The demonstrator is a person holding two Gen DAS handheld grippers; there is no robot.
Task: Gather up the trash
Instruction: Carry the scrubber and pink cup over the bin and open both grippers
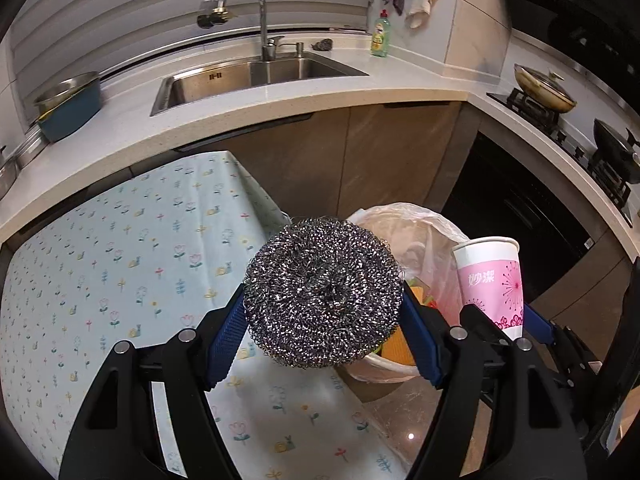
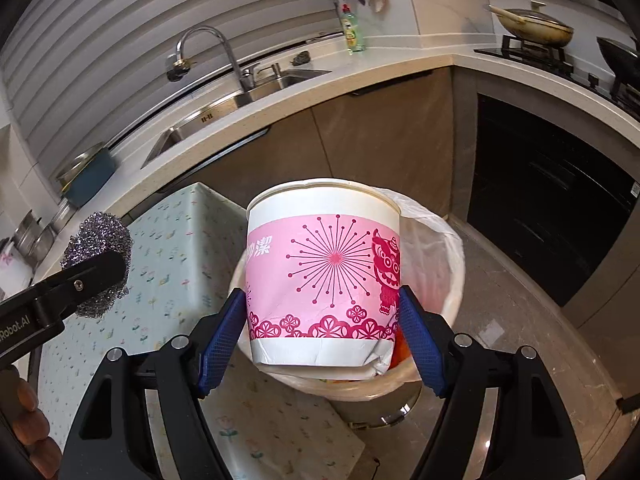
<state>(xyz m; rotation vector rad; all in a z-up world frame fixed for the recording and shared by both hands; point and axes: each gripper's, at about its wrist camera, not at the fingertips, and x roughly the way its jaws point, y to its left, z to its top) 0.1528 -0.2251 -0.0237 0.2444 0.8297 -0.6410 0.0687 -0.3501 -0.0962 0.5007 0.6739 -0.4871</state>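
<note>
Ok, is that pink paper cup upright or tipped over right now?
Upright. The pink paper cup sits rim-up between the right tongs, over the lined trash bin. Whether it holds anything cannot be told.

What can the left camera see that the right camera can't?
Only the left wrist view shows the left gripper head-on, fingers pinching the steel wool scrubber, and the sink basin from above.

Only the right wrist view shows the right gripper squeezing the pink paper cup up close, its lion picture, and the person's fingertips at the bottom left.

Both show the scrubber, the cup, the bagged trash bin, the flowered tablecloth, the faucet and the green soap bottle.
</note>
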